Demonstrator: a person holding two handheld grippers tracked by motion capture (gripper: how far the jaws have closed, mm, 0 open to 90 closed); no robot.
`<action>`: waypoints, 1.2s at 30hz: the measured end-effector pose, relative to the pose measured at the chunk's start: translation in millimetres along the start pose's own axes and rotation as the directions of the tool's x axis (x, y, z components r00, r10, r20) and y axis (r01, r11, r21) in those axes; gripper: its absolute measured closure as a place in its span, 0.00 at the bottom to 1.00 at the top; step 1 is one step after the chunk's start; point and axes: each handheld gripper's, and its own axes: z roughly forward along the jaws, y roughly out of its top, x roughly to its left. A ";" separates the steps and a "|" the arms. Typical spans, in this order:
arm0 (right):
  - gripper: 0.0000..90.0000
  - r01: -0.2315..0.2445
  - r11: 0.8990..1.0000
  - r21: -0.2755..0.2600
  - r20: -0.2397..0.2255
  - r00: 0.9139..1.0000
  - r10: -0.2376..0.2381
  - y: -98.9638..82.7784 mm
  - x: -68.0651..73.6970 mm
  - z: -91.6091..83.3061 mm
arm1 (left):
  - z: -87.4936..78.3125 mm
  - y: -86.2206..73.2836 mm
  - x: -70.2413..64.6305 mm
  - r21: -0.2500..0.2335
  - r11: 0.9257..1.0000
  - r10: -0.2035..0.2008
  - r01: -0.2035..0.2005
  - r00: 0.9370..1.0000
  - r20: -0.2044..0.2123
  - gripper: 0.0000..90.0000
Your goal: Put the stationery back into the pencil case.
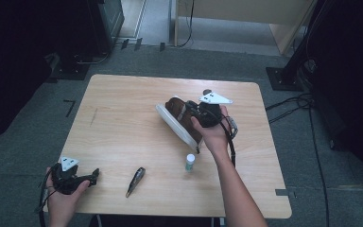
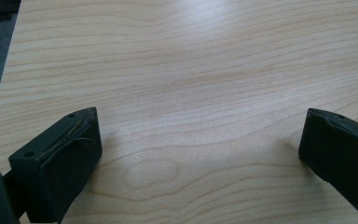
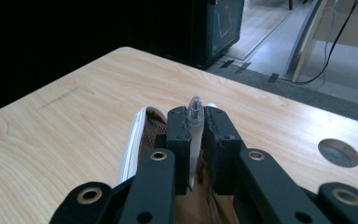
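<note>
A brown shoe (image 1: 178,116) with a white sole (image 3: 132,140) lies on its side in the middle of the wooden table (image 1: 123,118). My right gripper (image 1: 190,110) hovers right over the shoe, shut on a slim whitish tube with a clear tip (image 3: 195,116) that sticks out past the pads. The shoe's opening (image 3: 150,135) sits just below those jaws. My left gripper (image 1: 93,176) rests at the table's near left corner. In the left gripper view it stands open (image 2: 200,135) over bare wood with nothing between its jaws.
A small white bottle with a green band (image 1: 190,162) stands just in front of the shoe. A dark pen-like object (image 1: 135,181) lies near the front edge. A round cable hole (image 3: 338,152) is in the tabletop behind the shoe. Dark stands and cables ring the table.
</note>
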 end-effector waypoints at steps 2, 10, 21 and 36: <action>0.90 0.006 1.000 0.013 -0.001 1.000 -0.006 -3.4 -0.9 0.4 | 0.0 0.0 0.0 0.000 1.000 0.000 0.000 1.000 0.000 0.00; 0.90 0.008 0.999 0.041 0.002 1.000 -0.008 -20.6 -1.9 -16.8 | 0.0 0.0 0.0 0.000 1.000 0.000 0.000 1.000 0.000 0.00; 0.90 0.008 0.997 0.082 0.002 1.000 -0.008 -38.0 -7.1 -36.1 | 0.0 0.0 -0.1 0.000 1.000 0.000 0.000 1.000 0.000 0.00; 0.85 -0.009 0.996 0.092 0.017 1.000 0.008 -33.1 -2.6 -1.2 | 0.0 0.0 0.0 0.000 1.000 0.000 0.000 1.000 0.000 0.00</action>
